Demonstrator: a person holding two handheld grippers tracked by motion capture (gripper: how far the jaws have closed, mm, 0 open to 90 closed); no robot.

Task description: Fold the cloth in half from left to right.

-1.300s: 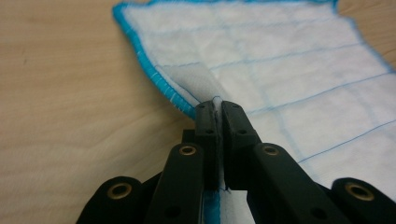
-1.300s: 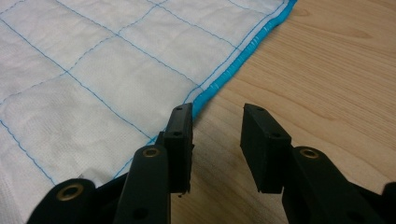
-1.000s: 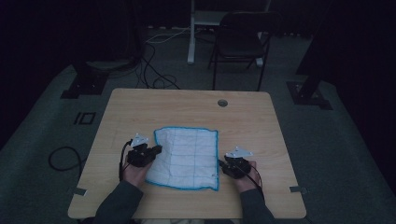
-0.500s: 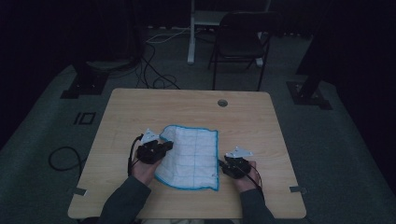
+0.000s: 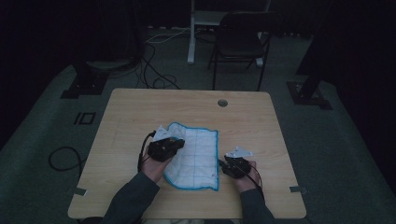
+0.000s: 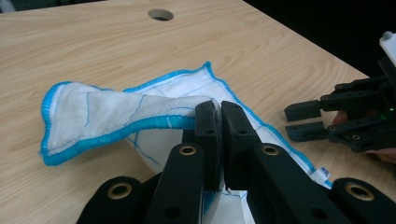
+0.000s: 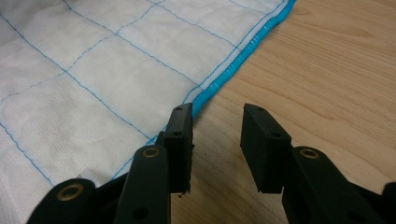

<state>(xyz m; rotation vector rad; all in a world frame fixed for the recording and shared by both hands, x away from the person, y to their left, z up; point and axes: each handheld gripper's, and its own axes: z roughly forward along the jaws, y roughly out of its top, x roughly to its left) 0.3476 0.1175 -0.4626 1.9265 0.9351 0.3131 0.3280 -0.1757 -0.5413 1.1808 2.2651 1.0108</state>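
Observation:
A white cloth [image 5: 198,154] with a blue grid and blue hem lies on the wooden table [image 5: 261,126]. My left gripper [image 5: 180,143] is over the cloth's left part, shut on its hem. In the left gripper view the pinched cloth [image 6: 107,109] rises off the table and curls over between the closed jaws of my left gripper [image 6: 219,109]. My right gripper [image 5: 223,168] rests at the cloth's right edge near the front corner. Its jaws stand open in the right gripper view [image 7: 217,119], one jaw touching the cloth's blue hem [image 7: 224,77], nothing between them.
A round cable hole [image 5: 222,102] sits in the table's far side. Behind the table stand a dark chair [image 5: 240,42] and a white post [image 5: 191,32], with cables [image 5: 154,70] on the floor. Bare wood surrounds the cloth.
My left gripper has moved rightward from the cloth's left edge, lifting and dragging that edge over the cloth. The right gripper has stayed in place.

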